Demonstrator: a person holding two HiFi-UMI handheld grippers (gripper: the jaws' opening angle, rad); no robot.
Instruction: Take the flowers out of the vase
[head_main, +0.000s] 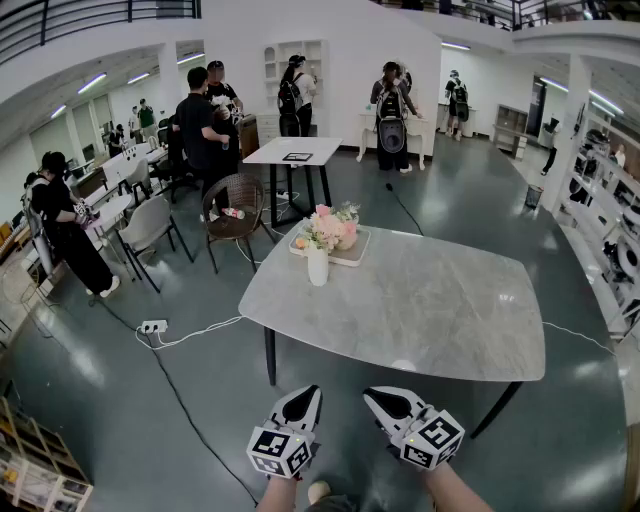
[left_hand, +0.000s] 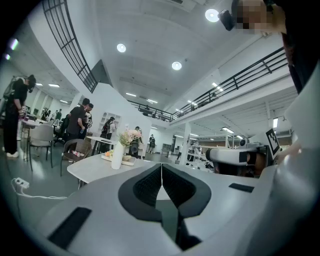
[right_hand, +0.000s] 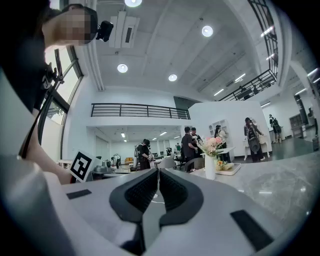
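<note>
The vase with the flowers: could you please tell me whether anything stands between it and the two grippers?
Nothing visible does: only bare table lies between the left gripper, the right gripper and the vase; the tray sits beyond it.

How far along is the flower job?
Nothing looks done: the pink flowers stand in the white vase on the gray table. Nothing is in hand: left gripper and right gripper hang short of the table, jaws shut, empty. All remains: reach, grip, lift.
</note>
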